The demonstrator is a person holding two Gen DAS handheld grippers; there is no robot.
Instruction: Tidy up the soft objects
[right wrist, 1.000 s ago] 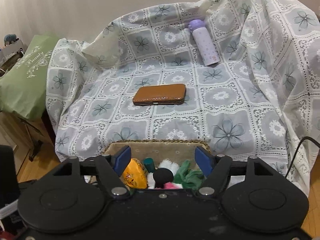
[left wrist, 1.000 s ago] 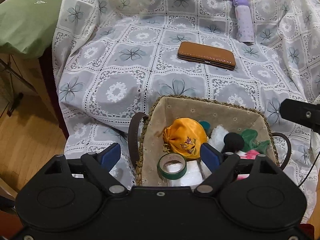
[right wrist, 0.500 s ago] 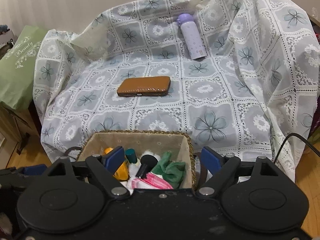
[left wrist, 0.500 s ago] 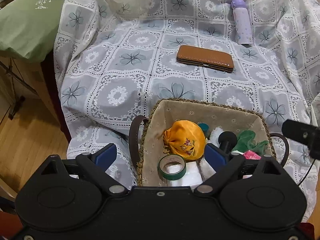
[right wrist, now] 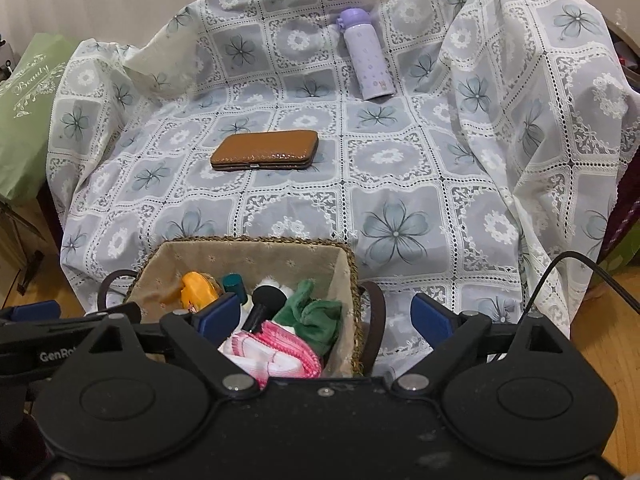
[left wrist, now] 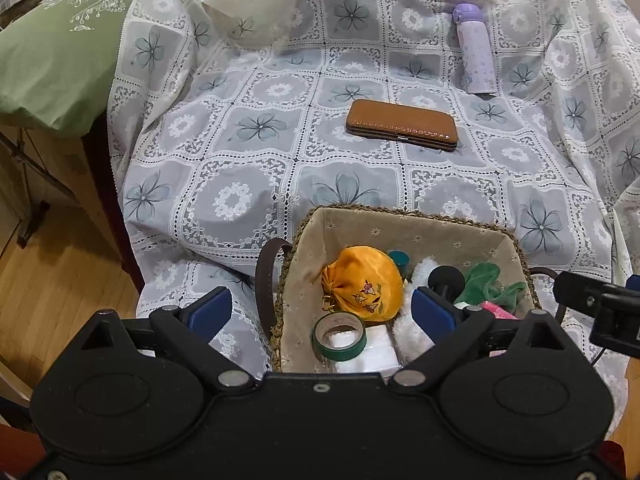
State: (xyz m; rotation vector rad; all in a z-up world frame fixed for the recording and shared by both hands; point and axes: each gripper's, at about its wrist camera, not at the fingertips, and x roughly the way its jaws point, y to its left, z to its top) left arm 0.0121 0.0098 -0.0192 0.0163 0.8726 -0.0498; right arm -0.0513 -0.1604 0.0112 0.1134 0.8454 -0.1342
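A lined wicker basket (left wrist: 404, 222) sits at the near edge of a lace-covered bed (left wrist: 248, 152), holding from left to right a slippery satin yellow pouch (left wrist: 366, 284), a limp green cloth (right wrist: 312, 314) and a soft pink towel (right wrist: 276, 350); each looks light and best pinched at a raised fold. The left tongs (left wrist: 322, 312) and right tongs (right wrist: 326, 316) have just been opening, both now released and empty, angled down over the basket.

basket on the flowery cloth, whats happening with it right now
A person holds two grippers over the lined wicker basket. Both the left gripper and the right gripper have just been opening and hold nothing. The basket contains an orange satin pouch, a green tape roll, a green cloth and a pink-edged cloth. A brown case and a purple bottle lie further back on the cloth.
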